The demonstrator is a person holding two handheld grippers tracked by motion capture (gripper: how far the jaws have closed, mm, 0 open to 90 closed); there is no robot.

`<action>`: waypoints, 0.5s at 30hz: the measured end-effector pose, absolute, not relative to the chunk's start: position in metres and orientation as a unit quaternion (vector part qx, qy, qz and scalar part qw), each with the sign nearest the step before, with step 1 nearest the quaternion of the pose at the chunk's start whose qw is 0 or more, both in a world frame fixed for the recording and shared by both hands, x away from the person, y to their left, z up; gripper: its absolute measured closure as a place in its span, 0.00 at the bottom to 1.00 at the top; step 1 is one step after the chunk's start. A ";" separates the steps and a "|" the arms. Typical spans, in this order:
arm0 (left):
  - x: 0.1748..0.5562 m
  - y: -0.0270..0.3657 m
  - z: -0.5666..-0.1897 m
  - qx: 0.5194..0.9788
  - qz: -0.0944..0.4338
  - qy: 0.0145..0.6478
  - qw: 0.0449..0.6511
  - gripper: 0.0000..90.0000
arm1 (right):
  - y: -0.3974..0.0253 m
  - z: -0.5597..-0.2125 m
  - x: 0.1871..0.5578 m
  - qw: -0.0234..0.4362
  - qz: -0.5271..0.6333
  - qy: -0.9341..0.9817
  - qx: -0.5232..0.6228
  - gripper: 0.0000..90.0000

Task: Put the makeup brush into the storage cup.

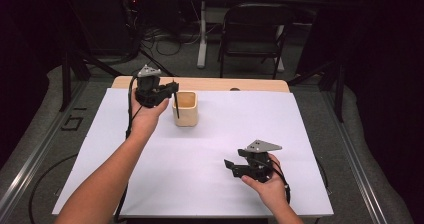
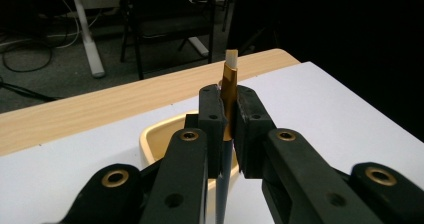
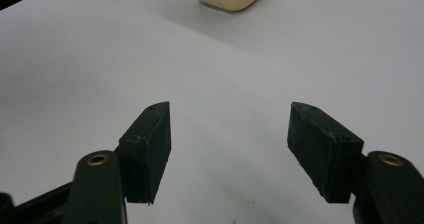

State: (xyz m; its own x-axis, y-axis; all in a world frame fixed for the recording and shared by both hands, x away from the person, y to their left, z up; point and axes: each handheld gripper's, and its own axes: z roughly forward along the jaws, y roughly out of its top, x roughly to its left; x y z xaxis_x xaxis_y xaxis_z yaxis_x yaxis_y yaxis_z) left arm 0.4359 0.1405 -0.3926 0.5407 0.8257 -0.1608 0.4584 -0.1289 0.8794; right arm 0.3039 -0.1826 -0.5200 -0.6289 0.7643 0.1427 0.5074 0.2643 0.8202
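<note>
Placement step under way: left gripper (image 1: 172, 87) holds a thin brush (image 2: 228, 91) just above the near-left rim of the cream cup (image 1: 185, 108). Jaws pressed together, pinching the brush at its gold ferrule, white tip up, dark handle hanging down. In the high view the handle (image 1: 176, 105) crosses the cup's left wall; whether its lower end is already inside the cup or still outside, cannot tell. Cup stands upright on the white table sheet (image 1: 210, 184). Right gripper (image 1: 231, 165) rests in the hand well apart from the cup, toward the person, jaws spread wide, holding nothing. Next move, as judged: centre the handle over the cup's opening, lower, then release so the brush leans on the rim.
</note>
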 end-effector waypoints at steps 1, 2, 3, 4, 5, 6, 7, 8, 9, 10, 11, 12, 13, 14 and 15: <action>0.437 0.140 -0.392 0.727 0.188 0.441 0.491 0.93 | -0.183 -0.520 0.304 0.143 0.450 0.782 0.407 0.38; 0.438 0.140 -0.390 0.728 0.190 0.441 0.490 0.93 | -0.183 -0.520 0.303 0.142 0.450 0.782 0.408 0.38; 0.439 0.140 -0.389 0.726 0.192 0.442 0.490 0.93 | -0.184 -0.520 0.304 0.143 0.451 0.781 0.408 0.38; 0.441 0.140 -0.388 0.727 0.194 0.442 0.489 0.93 | -0.184 -0.519 0.304 0.142 0.446 0.784 0.408 0.38; 0.443 0.140 -0.386 0.727 0.196 0.443 0.487 0.93 | -0.185 -0.520 0.304 0.143 0.450 0.782 0.406 0.38; 0.443 0.140 -0.386 0.727 0.196 0.443 0.487 0.93 | -0.185 -0.520 0.304 0.143 0.450 0.782 0.406 0.38; 0.445 0.139 -0.385 0.725 0.197 0.444 0.488 0.93 | -0.184 -0.520 0.304 0.144 0.453 0.780 0.407 0.38; 0.446 0.140 -0.384 0.726 0.197 0.444 0.487 0.93 | -0.184 -0.520 0.304 0.144 0.453 0.780 0.407 0.38; 0.447 0.140 -0.383 0.726 0.198 0.444 0.487 0.93 | -0.184 -0.520 0.304 0.144 0.453 0.780 0.407 0.38; 0.448 0.139 -0.382 0.724 0.200 0.445 0.487 0.93 | -0.185 -0.520 0.304 0.143 0.452 0.780 0.409 0.38; 0.448 0.139 -0.381 0.724 0.200 0.445 0.488 0.93 | -0.185 -0.520 0.304 0.143 0.452 0.780 0.409 0.38; 0.449 0.139 -0.380 0.723 0.201 0.445 0.488 0.93 | -0.185 -0.520 0.304 0.143 0.453 0.780 0.408 0.38; 0.450 0.139 -0.379 0.723 0.203 0.445 0.488 0.93 | -0.185 -0.520 0.304 0.143 0.453 0.780 0.408 0.38; 0.451 0.139 -0.378 0.723 0.203 0.446 0.486 0.93 | -0.185 -0.520 0.304 0.143 0.452 0.780 0.408 0.38; 0.452 0.138 -0.377 0.723 0.206 0.446 0.486 0.93 | -0.185 -0.520 0.304 0.143 0.452 0.780 0.408 0.38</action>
State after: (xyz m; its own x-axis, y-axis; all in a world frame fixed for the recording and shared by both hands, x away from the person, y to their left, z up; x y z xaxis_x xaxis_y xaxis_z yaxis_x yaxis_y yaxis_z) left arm 0.4518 0.1376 -0.3775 0.5175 0.8448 -0.1361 0.4450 -0.1298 0.8861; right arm 0.3038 -0.1850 -0.5200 -0.6256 0.7664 0.1458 0.5073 0.2576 0.8224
